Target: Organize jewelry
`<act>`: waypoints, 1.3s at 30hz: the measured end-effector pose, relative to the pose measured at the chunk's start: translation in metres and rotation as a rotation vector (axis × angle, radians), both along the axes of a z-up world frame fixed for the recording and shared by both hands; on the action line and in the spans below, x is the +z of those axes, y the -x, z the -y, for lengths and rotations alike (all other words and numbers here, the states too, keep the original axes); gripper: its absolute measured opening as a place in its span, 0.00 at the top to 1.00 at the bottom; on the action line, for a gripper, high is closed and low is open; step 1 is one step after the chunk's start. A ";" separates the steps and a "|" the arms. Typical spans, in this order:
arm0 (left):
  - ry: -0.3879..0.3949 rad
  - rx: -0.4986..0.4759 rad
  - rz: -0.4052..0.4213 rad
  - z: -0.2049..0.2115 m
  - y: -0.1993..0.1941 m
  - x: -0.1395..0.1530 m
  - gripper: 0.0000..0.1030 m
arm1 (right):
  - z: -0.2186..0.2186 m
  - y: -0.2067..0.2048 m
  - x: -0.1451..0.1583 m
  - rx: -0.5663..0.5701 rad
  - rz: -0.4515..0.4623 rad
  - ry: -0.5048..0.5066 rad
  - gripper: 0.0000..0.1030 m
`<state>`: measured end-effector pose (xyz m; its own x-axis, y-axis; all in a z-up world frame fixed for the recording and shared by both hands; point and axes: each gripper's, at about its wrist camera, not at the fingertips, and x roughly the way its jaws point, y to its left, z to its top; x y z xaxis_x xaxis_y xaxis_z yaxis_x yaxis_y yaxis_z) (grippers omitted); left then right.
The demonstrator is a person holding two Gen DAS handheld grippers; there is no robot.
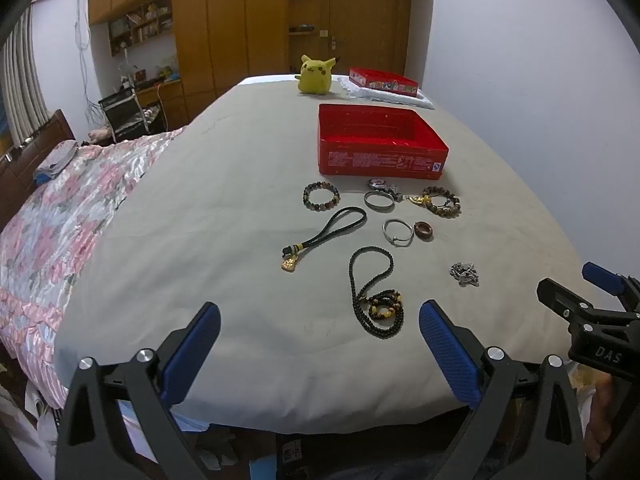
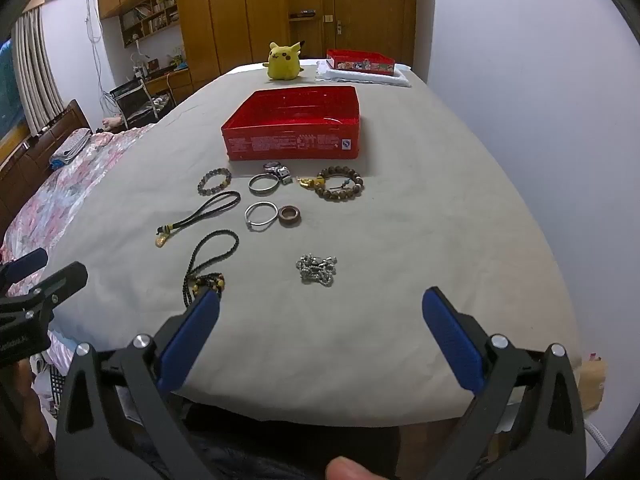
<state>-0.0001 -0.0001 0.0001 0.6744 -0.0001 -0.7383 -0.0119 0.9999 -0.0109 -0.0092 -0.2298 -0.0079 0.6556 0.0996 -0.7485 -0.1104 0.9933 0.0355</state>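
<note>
An open red tin box (image 1: 380, 160) (image 2: 294, 144) stands on the grey bedsheet, empty as far as I see. In front of it lie several jewelry pieces: a dark bead bracelet (image 1: 321, 195) (image 2: 214, 181), a metal bangle (image 1: 379, 200) (image 2: 263, 183), a watch (image 1: 384, 186) (image 2: 277, 170), a brown bead bracelet with gold charm (image 1: 442, 201) (image 2: 339, 183), a thin silver bangle (image 1: 397, 232) (image 2: 261, 215), a wooden ring (image 1: 423, 231) (image 2: 289, 215), a black cord with gold pendant (image 1: 320, 236) (image 2: 196, 216), a black bead necklace (image 1: 374, 296) (image 2: 210, 264) and a silver chain heap (image 1: 465, 273) (image 2: 317, 269). My left gripper (image 1: 320, 320) and right gripper (image 2: 321, 306) are open and empty, above the near bed edge.
A yellow plush toy (image 1: 316, 75) (image 2: 285, 61) and a red lid on a white cloth (image 1: 383, 82) (image 2: 360, 62) sit at the far end. A pink floral quilt (image 1: 60, 216) lies at the left. A white wall is at the right.
</note>
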 end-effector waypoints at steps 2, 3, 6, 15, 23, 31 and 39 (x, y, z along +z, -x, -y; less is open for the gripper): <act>0.009 0.000 0.001 0.000 0.000 0.000 0.04 | 0.000 0.000 0.000 0.000 0.006 0.000 0.03; 0.008 0.001 0.005 0.000 0.000 0.000 0.04 | 0.000 0.000 0.000 0.000 0.006 0.001 0.03; 0.003 0.001 0.004 0.000 0.000 0.000 0.04 | 0.001 0.000 0.000 0.000 0.004 0.000 0.03; 0.000 -0.002 0.004 0.000 0.000 0.000 0.04 | 0.001 -0.002 -0.002 -0.002 0.002 -0.001 0.03; 0.002 -0.002 0.004 0.000 0.000 0.000 0.04 | 0.004 -0.001 -0.001 0.000 0.003 -0.005 0.03; 0.001 -0.002 0.003 0.001 -0.001 0.001 0.04 | 0.000 0.000 -0.003 0.000 0.000 -0.006 0.03; 0.003 0.000 0.004 0.001 -0.001 0.002 0.04 | -0.003 0.002 -0.002 0.000 0.002 -0.003 0.03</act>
<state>0.0007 -0.0007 0.0022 0.6775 -0.0021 -0.7356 -0.0121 0.9998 -0.0140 -0.0109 -0.2269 -0.0103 0.6571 0.1020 -0.7469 -0.1106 0.9931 0.0384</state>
